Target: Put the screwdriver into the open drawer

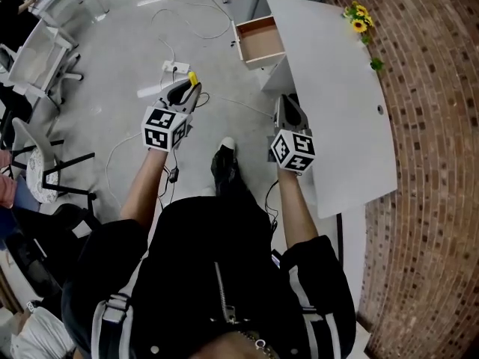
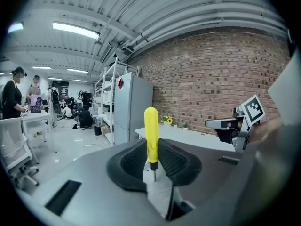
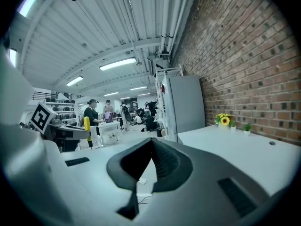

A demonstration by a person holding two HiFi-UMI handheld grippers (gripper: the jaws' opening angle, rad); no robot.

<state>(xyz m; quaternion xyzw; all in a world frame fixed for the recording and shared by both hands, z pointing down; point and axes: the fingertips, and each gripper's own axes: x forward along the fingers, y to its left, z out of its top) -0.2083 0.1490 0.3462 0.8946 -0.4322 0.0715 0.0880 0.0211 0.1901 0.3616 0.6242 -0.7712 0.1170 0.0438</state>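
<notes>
A yellow-handled screwdriver [image 2: 151, 135] stands upright between the jaws of my left gripper [image 2: 151, 161], which is shut on it just above the metal shaft. From the head view, the left gripper [image 1: 185, 92] hangs over the floor with the yellow handle [image 1: 192, 78] poking out. The open drawer [image 1: 259, 42] sticks out of the white table's [image 1: 344, 88] far left side, empty inside. My right gripper [image 1: 290, 111] is at the table's left edge; its jaws meet at the tips with nothing held [image 3: 151, 145]. The screwdriver [image 3: 87, 128] also shows at the left of the right gripper view.
A power strip [image 1: 175, 68] and cables [image 1: 196, 10] lie on the floor beyond the left gripper. Chairs [image 1: 45, 54] stand at the left. Sunflowers [image 1: 358, 19] sit at the table's far end. A brick wall [image 1: 434, 88] runs along the right. A fridge [image 2: 133, 107] stands ahead.
</notes>
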